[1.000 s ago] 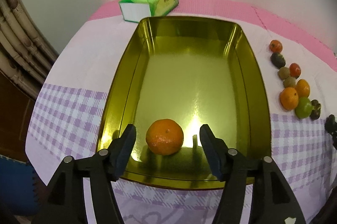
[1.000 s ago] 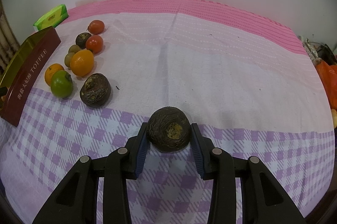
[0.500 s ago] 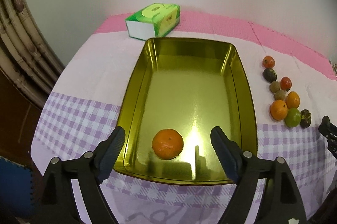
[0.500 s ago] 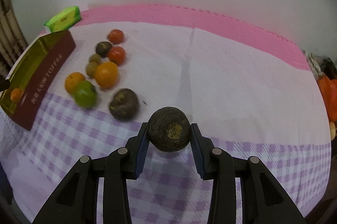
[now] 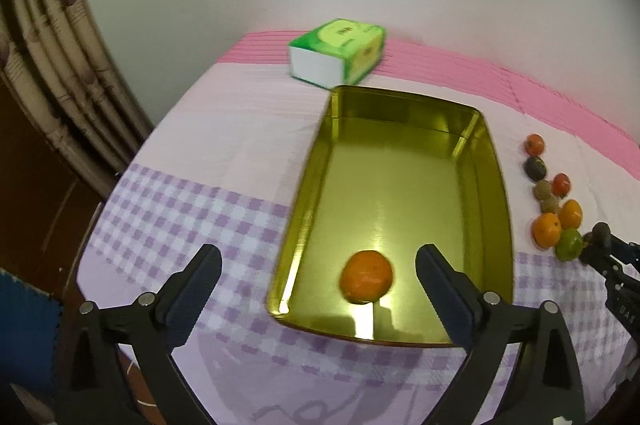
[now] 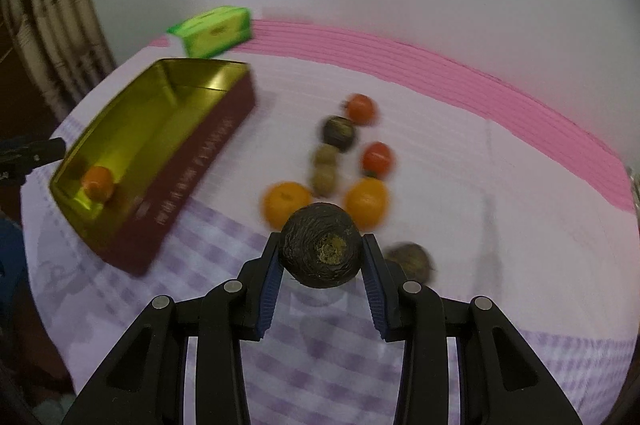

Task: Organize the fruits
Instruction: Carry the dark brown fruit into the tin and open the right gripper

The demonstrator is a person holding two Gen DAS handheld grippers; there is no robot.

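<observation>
A gold tin (image 5: pixel 486 161) with maroon sides (image 6: pixel 208 141) holds one orange (image 5: pixel 366 277) near its front end. My left gripper (image 5: pixel 318 261) hangs above and in front of that orange. Its jaws are still opening and stand wide, touching nothing. My right gripper (image 6: pixel 321 245) is shut on a dark wrinkled fruit (image 6: pixel 320 225), held in the air over the loose fruit. Its tip shows in the left wrist view (image 5: pixel 604 245) beside a green fruit (image 5: pixel 568 245). Several oranges (image 6: pixel 366 201), red fruits (image 6: pixel 376 157) and brown fruits (image 6: pixel 324 181) lie right of the tin.
A green tissue box (image 5: pixel 338 55) sits behind the tin near the wall. Another dark wrinkled fruit (image 6: pixel 410 257) lies on the checked cloth just right of my right gripper. Bamboo furniture (image 5: pixel 60 65) stands past the table's left edge.
The left jaws spread wide and drew back and up from the orange, which stays in the tin. The right gripper carried the dark fruit up and left, over the loose fruit towards the tin.
</observation>
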